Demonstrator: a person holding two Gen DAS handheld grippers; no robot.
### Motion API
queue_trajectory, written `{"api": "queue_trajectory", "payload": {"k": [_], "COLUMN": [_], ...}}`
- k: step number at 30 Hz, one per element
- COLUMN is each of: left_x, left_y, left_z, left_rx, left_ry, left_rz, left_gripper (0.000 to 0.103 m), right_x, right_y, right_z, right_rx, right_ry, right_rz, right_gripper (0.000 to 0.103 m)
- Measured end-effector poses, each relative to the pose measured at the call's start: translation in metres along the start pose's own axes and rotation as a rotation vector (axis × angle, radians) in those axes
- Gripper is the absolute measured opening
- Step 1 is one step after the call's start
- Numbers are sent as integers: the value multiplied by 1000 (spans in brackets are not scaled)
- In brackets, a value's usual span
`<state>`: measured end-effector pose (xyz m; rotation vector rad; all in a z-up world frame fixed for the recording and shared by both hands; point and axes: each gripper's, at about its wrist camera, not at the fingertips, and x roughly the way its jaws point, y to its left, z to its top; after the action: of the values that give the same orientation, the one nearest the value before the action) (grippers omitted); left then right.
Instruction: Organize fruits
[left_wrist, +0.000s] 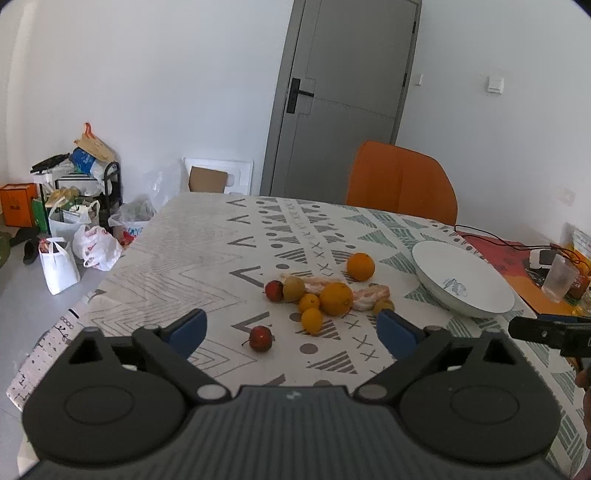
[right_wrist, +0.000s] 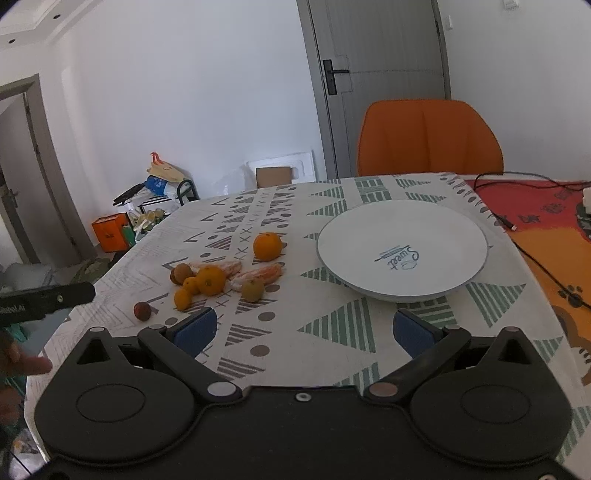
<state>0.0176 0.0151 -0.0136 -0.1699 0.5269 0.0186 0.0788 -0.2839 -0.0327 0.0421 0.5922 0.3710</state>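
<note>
Cotton cloth with grey and green triangles, dots and crosses covers the desk. A white plate with blue lettering sits bare at one o'clock in the right wrist view. The fruit lies loose on the cloth at ten o'clock from there: oranges, small yellow ones, brownish ones and peeled segments bunched together, with one red fruit apart, nearest the left gripper. That gripper hangs above the cloth with jaws wide and nothing between them. The right gripper is likewise spread and holds nothing. An orange chair stands at twelve o'clock, before a grey door and white walls. Bags crowd the floor at nine o'clock.
</note>
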Motion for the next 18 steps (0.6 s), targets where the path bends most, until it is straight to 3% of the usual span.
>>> {"api": "queue_trajectory", "payload": {"k": [2, 10, 18], "left_x": [5, 30, 50], "left_y": [3, 16, 21], "left_z": [0, -1, -6], "left_rx": [-6, -38, -48], "left_ry": [3, 46, 86], "left_rz": [4, -6, -7], "left_gripper": [94, 67, 58], "right_x": [5, 26, 47], "right_y": [-1, 7, 11], "right_z": [1, 5, 9], "right_rx": [10, -20, -13], "right_ry": [-2, 0, 4], "right_rz": [27, 43, 74], "right_gripper": [103, 103, 103]}}
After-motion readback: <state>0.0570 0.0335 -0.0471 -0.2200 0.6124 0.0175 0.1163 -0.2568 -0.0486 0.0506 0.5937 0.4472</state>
